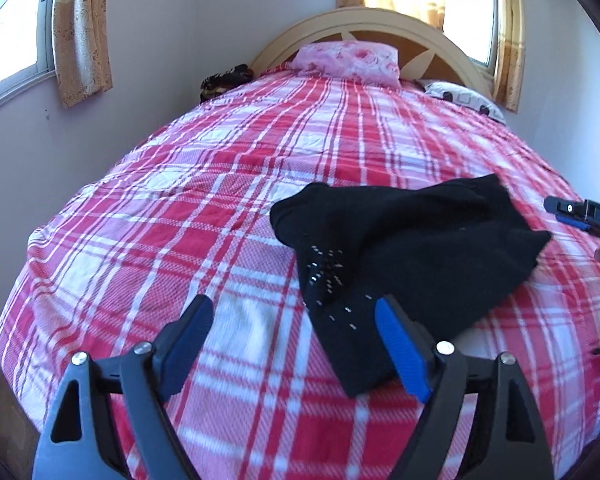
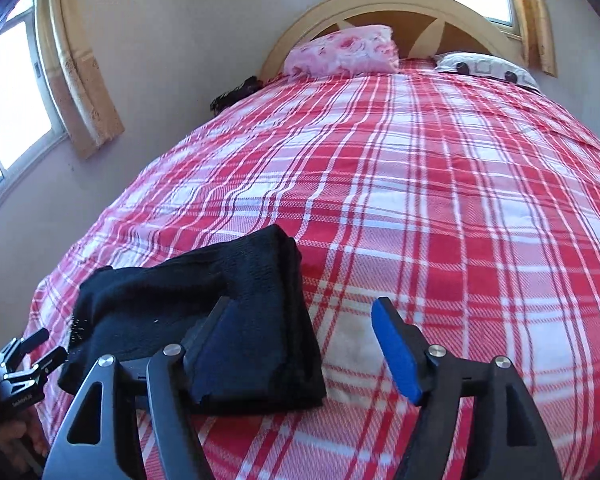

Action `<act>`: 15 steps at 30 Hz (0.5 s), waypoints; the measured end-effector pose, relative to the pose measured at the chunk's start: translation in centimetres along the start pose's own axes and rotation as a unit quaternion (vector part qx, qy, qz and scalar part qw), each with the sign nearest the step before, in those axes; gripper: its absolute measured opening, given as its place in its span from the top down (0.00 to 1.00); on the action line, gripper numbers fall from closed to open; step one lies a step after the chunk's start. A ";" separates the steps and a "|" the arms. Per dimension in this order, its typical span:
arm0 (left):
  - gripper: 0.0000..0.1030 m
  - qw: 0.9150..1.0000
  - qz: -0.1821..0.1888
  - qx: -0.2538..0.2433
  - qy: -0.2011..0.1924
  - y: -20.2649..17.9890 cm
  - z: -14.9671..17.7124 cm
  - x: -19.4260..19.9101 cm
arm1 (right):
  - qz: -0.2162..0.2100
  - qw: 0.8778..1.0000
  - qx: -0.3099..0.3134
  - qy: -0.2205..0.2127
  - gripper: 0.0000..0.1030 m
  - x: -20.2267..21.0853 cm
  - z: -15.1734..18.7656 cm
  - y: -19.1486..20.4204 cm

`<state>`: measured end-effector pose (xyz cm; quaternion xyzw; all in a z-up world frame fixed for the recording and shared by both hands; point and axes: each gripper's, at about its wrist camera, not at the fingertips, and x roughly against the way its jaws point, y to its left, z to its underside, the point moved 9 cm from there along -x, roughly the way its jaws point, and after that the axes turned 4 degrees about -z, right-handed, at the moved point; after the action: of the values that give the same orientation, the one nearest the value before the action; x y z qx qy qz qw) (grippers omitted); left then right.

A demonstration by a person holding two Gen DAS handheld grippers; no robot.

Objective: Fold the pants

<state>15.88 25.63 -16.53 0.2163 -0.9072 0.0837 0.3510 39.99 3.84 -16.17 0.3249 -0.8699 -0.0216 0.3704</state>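
Observation:
Black pants [image 1: 412, 248] lie folded in a thick bundle on the red plaid bedspread [image 1: 220, 208], with small silver studs on the near part. In the right wrist view the pants [image 2: 204, 304] lie at the lower left on the bedspread [image 2: 440, 200]. My left gripper [image 1: 296, 320] is open and empty, just left of the pants' near end. My right gripper [image 2: 300, 320] is open and empty over the bundle's right edge; its left finger hides part of the cloth. The right gripper also shows at the far right of the left wrist view [image 1: 580, 216].
A pink floral pillow [image 1: 348, 60] and a patterned white pillow [image 1: 464, 96] lie by the curved wooden headboard [image 1: 380, 20]. A dark cloth [image 1: 226, 80] sits at the bed's far left corner. Walls and curtained windows surround the bed. The left gripper's body shows in the right wrist view [image 2: 24, 364].

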 end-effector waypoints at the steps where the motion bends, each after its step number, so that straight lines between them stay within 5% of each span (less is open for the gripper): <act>1: 0.15 1.000 0.007 -0.001 -0.005 -0.3 0.0 0.7 | -0.001 1.000 -0.006 -0.004 0.29 0.7 0.2 0.0; 15: 0.08 0.994 0.085 -0.045 -0.045 -6.1 1.9 6.6 | 0.018 0.996 -0.022 -0.079 0.26 11.5 5.4 2.2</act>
<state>13.10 17.39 -13.49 0.1260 -0.9402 0.0627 0.3103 29.29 -2.26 -12.24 0.2981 -0.9016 -0.0593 0.3078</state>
